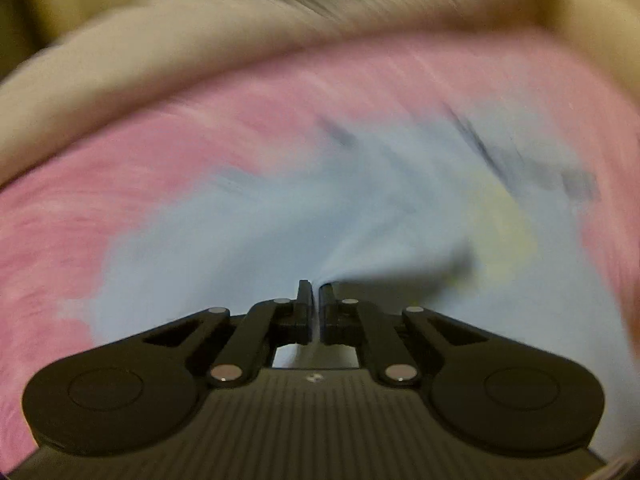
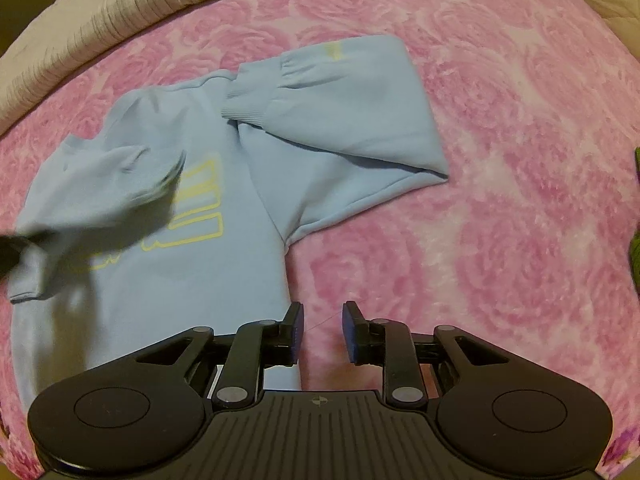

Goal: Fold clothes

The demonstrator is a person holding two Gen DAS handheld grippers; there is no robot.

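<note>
A light blue sweatshirt (image 2: 192,184) with yellow print lies on a pink rose-patterned blanket (image 2: 500,200). Its right sleeve (image 2: 340,104) is folded across the chest, cuff near the middle. The left sleeve (image 2: 108,192) is lifted and blurred at the left. My right gripper (image 2: 323,330) stands open just above the blanket, beside the sweatshirt's right side edge, holding nothing. In the heavily blurred left wrist view, my left gripper (image 1: 316,304) is shut on a thin fold of the blue sweatshirt (image 1: 240,240).
A beige ribbed cushion or bed edge (image 2: 100,12) runs along the far left and top. Something green (image 2: 636,240) shows at the far right edge. Bare pink blanket (image 1: 80,184) surrounds the garment.
</note>
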